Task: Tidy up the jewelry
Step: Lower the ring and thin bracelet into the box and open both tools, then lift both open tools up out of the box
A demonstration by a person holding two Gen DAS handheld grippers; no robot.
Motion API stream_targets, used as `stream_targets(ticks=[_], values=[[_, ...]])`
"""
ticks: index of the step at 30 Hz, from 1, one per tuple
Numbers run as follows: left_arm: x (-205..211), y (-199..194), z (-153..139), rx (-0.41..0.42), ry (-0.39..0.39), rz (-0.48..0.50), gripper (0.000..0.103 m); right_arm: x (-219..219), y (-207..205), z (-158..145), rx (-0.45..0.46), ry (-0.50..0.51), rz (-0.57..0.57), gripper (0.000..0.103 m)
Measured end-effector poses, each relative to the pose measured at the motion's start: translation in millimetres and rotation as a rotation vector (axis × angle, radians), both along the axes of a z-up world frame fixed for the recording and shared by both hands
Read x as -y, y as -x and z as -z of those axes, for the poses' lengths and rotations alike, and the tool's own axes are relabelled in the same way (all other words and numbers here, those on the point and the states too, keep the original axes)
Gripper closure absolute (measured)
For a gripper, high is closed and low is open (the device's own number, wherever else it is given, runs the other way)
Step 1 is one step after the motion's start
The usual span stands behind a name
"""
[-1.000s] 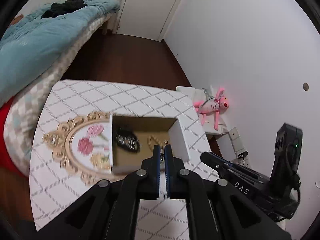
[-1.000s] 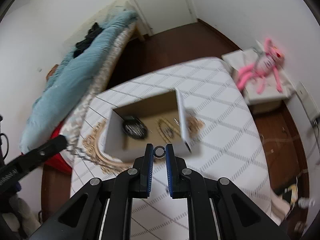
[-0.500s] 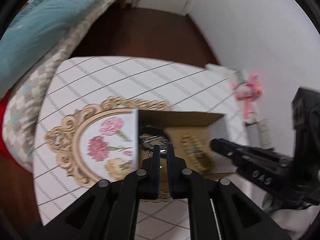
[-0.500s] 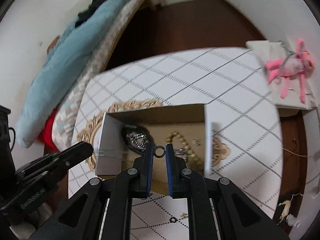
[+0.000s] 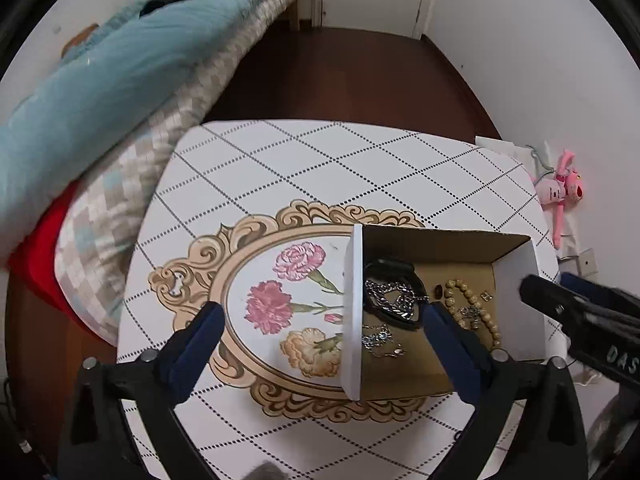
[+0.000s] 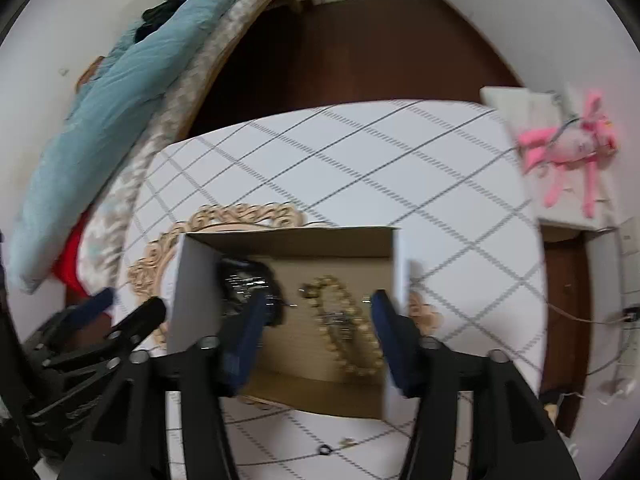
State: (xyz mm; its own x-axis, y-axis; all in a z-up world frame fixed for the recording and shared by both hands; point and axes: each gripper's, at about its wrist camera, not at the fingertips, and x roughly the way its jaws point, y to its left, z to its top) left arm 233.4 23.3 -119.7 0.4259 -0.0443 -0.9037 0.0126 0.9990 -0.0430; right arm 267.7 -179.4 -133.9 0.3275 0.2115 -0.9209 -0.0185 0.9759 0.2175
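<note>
An open cardboard box (image 5: 520, 280) with white outer walls stands on the patterned table (image 5: 320, 160). Inside lie a black band with a silver chain (image 5: 394, 294), a beaded bracelet (image 5: 474, 310) and a thin silver chain (image 5: 382, 340). My left gripper (image 5: 320, 309) hangs over the box's left wall, its jaws opening wide with nothing pressed between them. My right gripper (image 6: 319, 296) is above the box (image 6: 192, 280), its jaws opening, and the beaded bracelet (image 6: 348, 324) lies loose below them. A small black ring (image 6: 324, 449) rests on the table in front of the box.
A bed with a teal blanket (image 5: 100, 92) borders the table's left side. A pink plush toy (image 5: 560, 188) lies on a low white stand at the right by the wall. Dark wooden floor (image 5: 340, 76) stretches beyond the table's far edge.
Both grippers came over the box and tilted down, then went from shut to open. The ring left the right jaws and the thin chain left the left jaws.
</note>
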Motion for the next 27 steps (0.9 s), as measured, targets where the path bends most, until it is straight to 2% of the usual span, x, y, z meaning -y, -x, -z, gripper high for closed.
stream_targets(ticks=[1, 2, 3, 6, 9, 14, 18, 23, 27], values=[[1, 1, 1, 0.003, -0.014, 0.004, 0.0, 1, 3, -2, 0.014, 0.04, 0.0, 0.024], [2, 2, 2, 0.003, -0.025, 0.005, 0.0, 1, 8, -4, 0.026, 0.098, 0.005, 0.012], [2, 4, 3, 0.006, -0.038, 0.003, 0.0, 2, 11, -5, 0.035, 0.138, 0.01, 0.006], [4, 9, 6, 0.011, -0.049, 0.008, 0.0, 2, 25, -2, 0.044, 0.238, 0.02, 0.002], [6, 14, 6, 0.017, -0.059, 0.012, 0.0, 1, 33, 3, 0.04, 0.272, 0.02, 0.001], [6, 22, -6, 0.037, -0.05, 0.009, 0.0, 1, 46, 2, 0.048, 0.258, 0.029, 0.001], [6, 34, -26, 0.073, -0.045, 0.004, 0.0, 4, 57, -16, 0.085, 0.227, 0.049, 0.001], [11, 60, -56, 0.147, -0.114, -0.01, 0.0, 9, 80, -48, 0.147, 0.195, 0.068, 0.001], [10, 76, -50, 0.138, -0.097, -0.011, 0.0, 13, 98, -57, 0.155, 0.172, 0.081, 0.001]])
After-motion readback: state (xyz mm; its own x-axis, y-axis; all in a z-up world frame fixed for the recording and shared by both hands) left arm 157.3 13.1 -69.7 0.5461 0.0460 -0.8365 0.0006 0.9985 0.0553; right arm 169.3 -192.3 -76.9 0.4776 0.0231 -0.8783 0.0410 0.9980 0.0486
